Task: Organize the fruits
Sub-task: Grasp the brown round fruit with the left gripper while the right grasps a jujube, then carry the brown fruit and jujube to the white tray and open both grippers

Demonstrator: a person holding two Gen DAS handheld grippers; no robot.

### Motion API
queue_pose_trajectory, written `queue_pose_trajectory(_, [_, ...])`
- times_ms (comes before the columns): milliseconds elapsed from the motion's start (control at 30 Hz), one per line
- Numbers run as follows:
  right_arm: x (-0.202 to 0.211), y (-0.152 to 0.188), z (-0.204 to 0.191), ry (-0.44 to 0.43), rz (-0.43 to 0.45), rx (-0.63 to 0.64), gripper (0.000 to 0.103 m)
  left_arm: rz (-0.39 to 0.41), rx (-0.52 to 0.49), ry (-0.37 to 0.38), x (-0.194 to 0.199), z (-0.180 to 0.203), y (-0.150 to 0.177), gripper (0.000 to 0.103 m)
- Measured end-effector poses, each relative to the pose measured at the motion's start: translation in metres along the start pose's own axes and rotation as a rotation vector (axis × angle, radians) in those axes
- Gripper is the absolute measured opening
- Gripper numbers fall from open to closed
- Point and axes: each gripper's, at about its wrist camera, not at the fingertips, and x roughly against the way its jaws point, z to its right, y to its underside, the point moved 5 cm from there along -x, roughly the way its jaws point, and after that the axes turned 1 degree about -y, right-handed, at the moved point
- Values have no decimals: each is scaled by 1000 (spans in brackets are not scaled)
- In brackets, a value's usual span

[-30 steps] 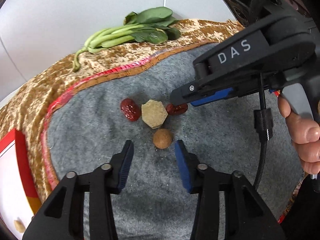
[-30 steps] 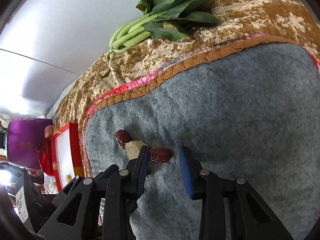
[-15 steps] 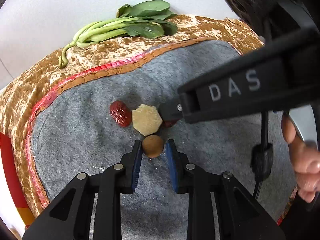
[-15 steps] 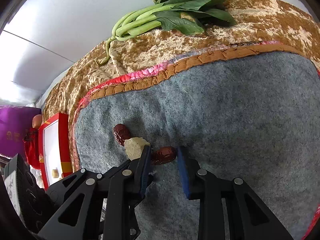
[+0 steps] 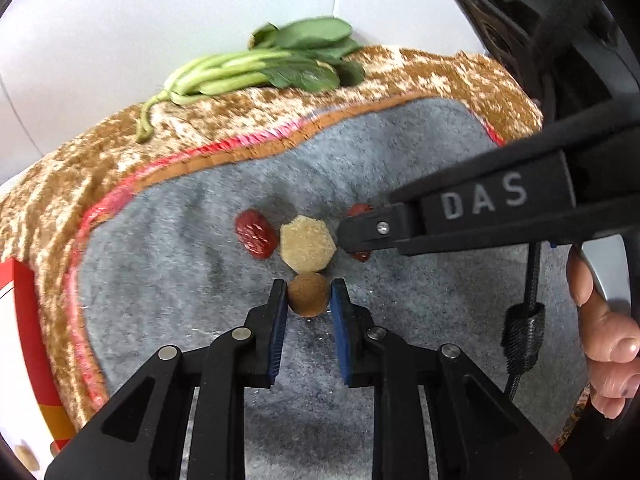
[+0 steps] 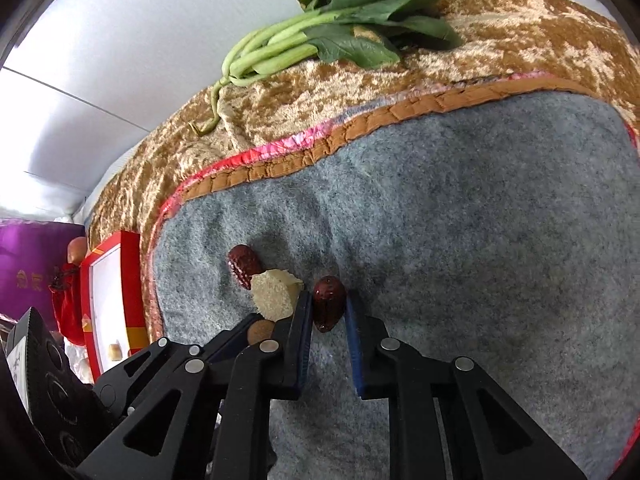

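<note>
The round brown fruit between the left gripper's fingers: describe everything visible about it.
The round brown fruit is a small ball with a dull, rough tan-brown skin and no stem showing. It sits on the grey felt mat, and the left gripper is shut on it, blue pads pressing both sides. Its far side touches or nearly touches the pale hexagonal block. The right wrist view shows only a sliver of it behind the right gripper.

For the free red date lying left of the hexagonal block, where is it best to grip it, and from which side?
Probably across its short middle, from above. The free red date lies flat on the grey mat and is elongated, so its waist is narrowest. Its right side touches the hexagonal block, so set the fingers along its long axis, one on the open left side.
</note>
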Motion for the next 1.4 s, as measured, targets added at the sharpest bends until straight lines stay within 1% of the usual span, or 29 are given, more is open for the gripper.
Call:
queue_pose_trajectory(100, [11,2,-7,-8,32,17,16,34,19,-21,18,-6,0,19])
queue_pose_trajectory(167, [18,6,-17,-30,51,44,16,62,39,-42,34,-12,1,19])
queue_pose_trajectory(267, [23,14,-35,-59,69,95,16,96,72,-94,56,-26,4,19])
queue_pose_trajectory(367, [25,23,-62,-99,85,168,16,111,135,-166,74,-50,11,19])
queue_pose_trajectory(467, [24,33,-91,-135,110,250,16,114,224,-234,95,-81,26,19])
queue_pose_trajectory(600, [16,51,-131,-183,113,353,16,123,349,-335,127,-130,59,19])
queue_pose_trajectory(733, [7,75,-166,-216,109,445,16,127,443,-389,150,-169,86,19])
queue_pose_trajectory(867, [-4,98,-195,-260,103,517,16,109,485,-432,159,-192,104,19])
queue_pose_trajectory(967, [-12,114,-212,-281,94,560,16,59,508,-443,153,-203,116,19])
queue_pose_trajectory(1067, [-25,130,-226,-281,68,595,16,15,520,-441,145,-208,123,19])
queue_pose_trajectory(1200, [-38,148,-235,-275,42,621,16,-17,528,-444,141,-209,128,19])
queue_pose_trajectory(1400, [-48,160,-240,-268,22,652,16,-55,553,-477,137,-215,133,19])
